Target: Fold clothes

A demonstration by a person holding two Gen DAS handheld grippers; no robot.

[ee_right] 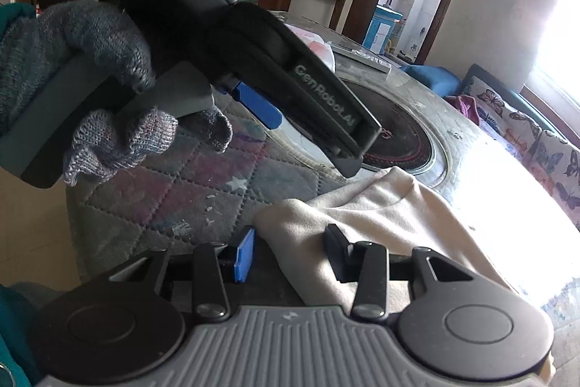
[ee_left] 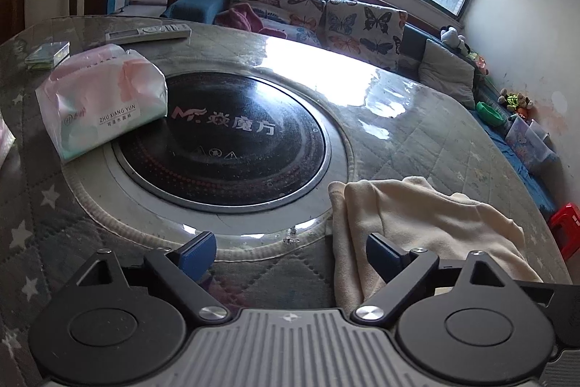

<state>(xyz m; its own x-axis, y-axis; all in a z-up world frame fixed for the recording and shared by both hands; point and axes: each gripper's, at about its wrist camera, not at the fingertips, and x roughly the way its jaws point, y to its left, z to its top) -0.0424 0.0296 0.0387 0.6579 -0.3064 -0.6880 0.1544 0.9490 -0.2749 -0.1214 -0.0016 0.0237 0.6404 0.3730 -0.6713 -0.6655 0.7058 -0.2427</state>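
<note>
Blue pads on my right gripper (ee_right: 286, 254) stand part-spread astride the cream garment's (ee_right: 380, 216) near corner, not pinching. Cloth runs toward two o'clock across the quilted table (ee_right: 174, 191). My left gripper (ee_left: 290, 251), spread wide and empty, sits off its edge at nine o'clock; right is nearer.
</note>
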